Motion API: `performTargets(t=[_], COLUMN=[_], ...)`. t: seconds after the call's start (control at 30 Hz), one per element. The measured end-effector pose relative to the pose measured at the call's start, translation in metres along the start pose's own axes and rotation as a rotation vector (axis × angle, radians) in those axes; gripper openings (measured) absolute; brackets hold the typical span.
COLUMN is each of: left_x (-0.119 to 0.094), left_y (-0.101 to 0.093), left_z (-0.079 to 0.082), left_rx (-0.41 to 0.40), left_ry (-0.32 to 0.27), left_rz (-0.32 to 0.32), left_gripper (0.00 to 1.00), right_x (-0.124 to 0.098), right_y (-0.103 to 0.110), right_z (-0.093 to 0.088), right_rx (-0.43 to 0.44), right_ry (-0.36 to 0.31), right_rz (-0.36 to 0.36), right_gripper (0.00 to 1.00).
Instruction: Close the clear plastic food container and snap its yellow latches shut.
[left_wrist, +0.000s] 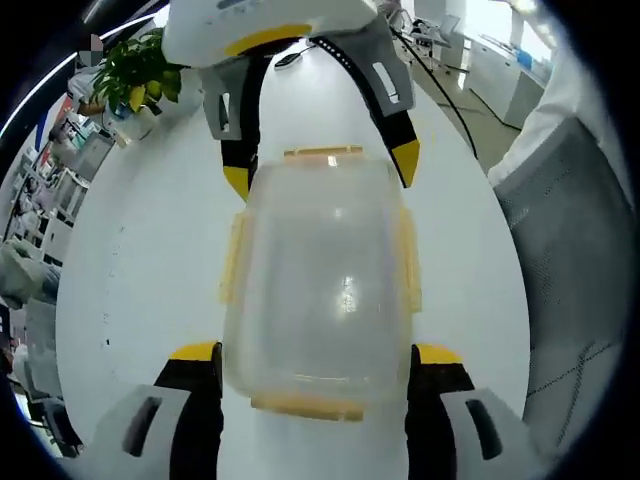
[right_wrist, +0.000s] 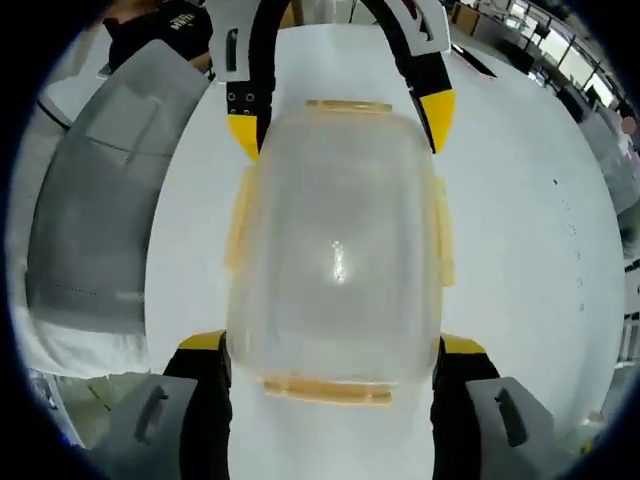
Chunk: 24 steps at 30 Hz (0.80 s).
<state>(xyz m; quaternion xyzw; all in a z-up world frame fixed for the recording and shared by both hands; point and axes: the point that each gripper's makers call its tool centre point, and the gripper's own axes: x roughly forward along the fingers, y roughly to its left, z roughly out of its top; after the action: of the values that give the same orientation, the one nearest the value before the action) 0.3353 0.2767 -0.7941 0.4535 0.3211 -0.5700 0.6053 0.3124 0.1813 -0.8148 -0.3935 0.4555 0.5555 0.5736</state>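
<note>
A clear plastic food container (left_wrist: 320, 270) (right_wrist: 335, 250) lies on the white table (left_wrist: 150, 250) with its clear lid resting on top. Yellow latches (left_wrist: 232, 258) (right_wrist: 238, 225) run along its long sides and seem to flare outward. Another latch (left_wrist: 308, 407) (right_wrist: 326, 390) sits at each end. My left gripper (left_wrist: 316, 355) is open, its yellow-tipped jaws straddling the container's near end. From the opposite end my right gripper (left_wrist: 321, 170) (right_wrist: 332, 347) straddles it too, also open. In the right gripper view my left gripper (right_wrist: 340, 122) appears at the top.
A person's grey clothing (left_wrist: 570, 230) (right_wrist: 100, 200) stands close beside the table. A potted plant (left_wrist: 135, 75) sits on the table beyond the container, and a dark cable (left_wrist: 450, 90) runs along the table's far part. Desks and equipment fill the room behind.
</note>
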Motion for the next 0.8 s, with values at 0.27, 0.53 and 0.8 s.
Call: performTargets(t=[0.27,0.53,0.8], left_x=[-0.001,-0.003,-0.006], left_y=[0.002,0.011,0.025], left_z=[-0.002,-0.011,-0.024], left_rx=[-0.003,-0.015,-0.022], left_ry=[0.001,0.000,0.015], left_rz=[0.000,0.002,0.011], left_gripper=[0.71,0.71,0.71], right_x=[0.000,0.001,0.003], right_y=[-0.002,-0.012,-0.029], right_z=[0.003,0.011,0.026], right_rx=[-0.007,-0.019,-0.034], right_ry=[-0.004,-0.020,-0.033], right_rz=[0.006,0.009,0.005], right_gripper=[0.79,0.79,0.80])
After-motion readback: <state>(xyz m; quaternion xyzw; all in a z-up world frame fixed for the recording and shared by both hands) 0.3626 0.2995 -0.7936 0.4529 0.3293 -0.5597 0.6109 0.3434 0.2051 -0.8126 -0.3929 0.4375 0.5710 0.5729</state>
